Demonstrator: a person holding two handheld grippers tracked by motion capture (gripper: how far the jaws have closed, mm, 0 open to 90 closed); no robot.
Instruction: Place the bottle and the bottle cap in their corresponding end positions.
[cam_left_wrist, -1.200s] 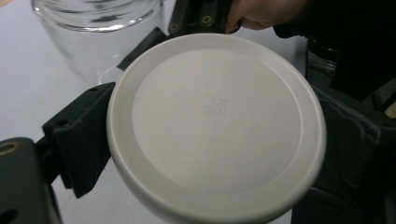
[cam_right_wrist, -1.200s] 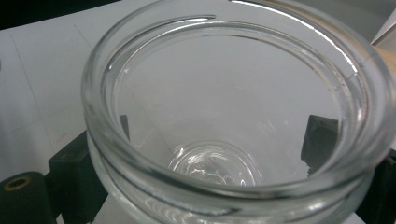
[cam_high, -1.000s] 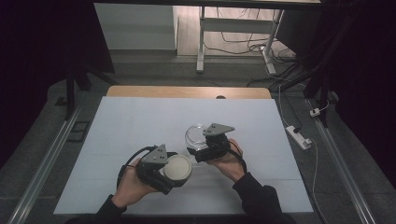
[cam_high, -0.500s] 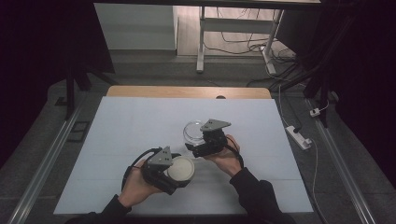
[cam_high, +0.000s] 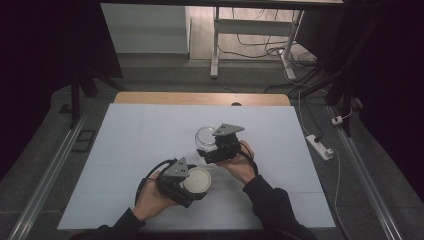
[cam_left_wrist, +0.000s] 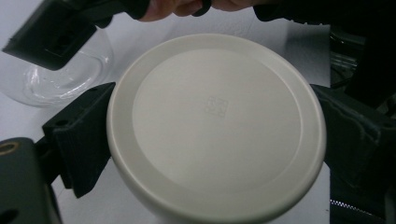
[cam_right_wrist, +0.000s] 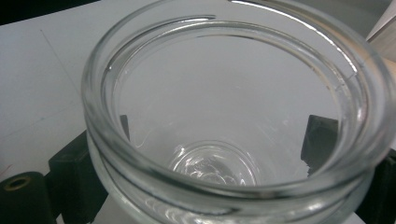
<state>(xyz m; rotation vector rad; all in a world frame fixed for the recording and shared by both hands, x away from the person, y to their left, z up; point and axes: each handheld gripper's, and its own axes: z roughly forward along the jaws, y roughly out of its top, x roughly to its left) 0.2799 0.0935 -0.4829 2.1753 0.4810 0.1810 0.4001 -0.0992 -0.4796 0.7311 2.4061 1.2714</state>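
Observation:
On the white table, a round white lid is clamped by its edge in my left gripper. In the left gripper view the lid faces the camera, and my left gripper is shut on its rim from both sides. Just beyond it stands a clear glass jar, mouth open and empty, held by my right gripper. The right gripper view looks into the jar; my right gripper presses its black fingers against the jar's wall. The jar lies a short way from the lid.
The table's wooden far edge runs along the back. A power strip lies on the floor at the right, with metal rails along both sides. A desk frame and cables stand far behind.
The right gripper has carried the jar slightly farther away and leftward. The left gripper has nudged the lid a little to the right, toward the jar.

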